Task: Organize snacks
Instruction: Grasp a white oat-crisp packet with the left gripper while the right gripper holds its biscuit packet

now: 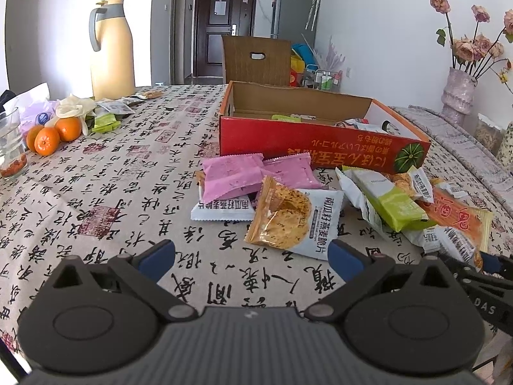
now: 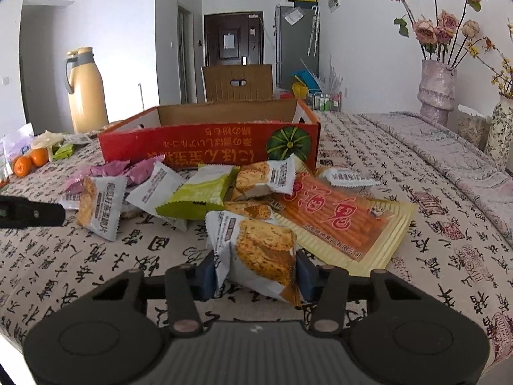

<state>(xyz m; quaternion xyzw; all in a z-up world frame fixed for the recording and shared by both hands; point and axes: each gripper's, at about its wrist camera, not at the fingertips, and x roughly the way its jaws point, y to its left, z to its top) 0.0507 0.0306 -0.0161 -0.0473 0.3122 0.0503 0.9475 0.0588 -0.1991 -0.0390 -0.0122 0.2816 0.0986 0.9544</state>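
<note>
On the desk (image 2: 368,304), covered by a calligraphy-print cloth, a loose heap of snack packets lies in front of an open red cardboard box (image 2: 208,147) printed with a pumpkin. The right tool (image 2: 255,274) sits at the near edge of that heap, and a white oat-crisp packet (image 2: 256,250) stands directly between its two blue pads, one pad against each side of the wrapper; the jaws are part-way closed and pinch this packet. Just behind and to the right of it lies a flat orange packet of stick snacks (image 2: 340,221), and behind to the left a green-and-white packet (image 2: 198,195) and further oat-crisp packets. The left tool (image 1: 253,256) hovers above bare cloth with its jaws spread wide and nothing between them; its blue pads touch no packet. Just ahead of it, nearer its right pad, lies another oat-crisp packet (image 1: 288,218), and beyond that two pink packets (image 1: 231,176) rest close to the front wall of the box. The box already holds a few packets on its floor, seen in the left wrist view. At the far left of the desk stand mandarins (image 1: 48,138), a glass (image 1: 11,144) and a tan thermos jug (image 1: 110,48), well apart from both tools.
</note>
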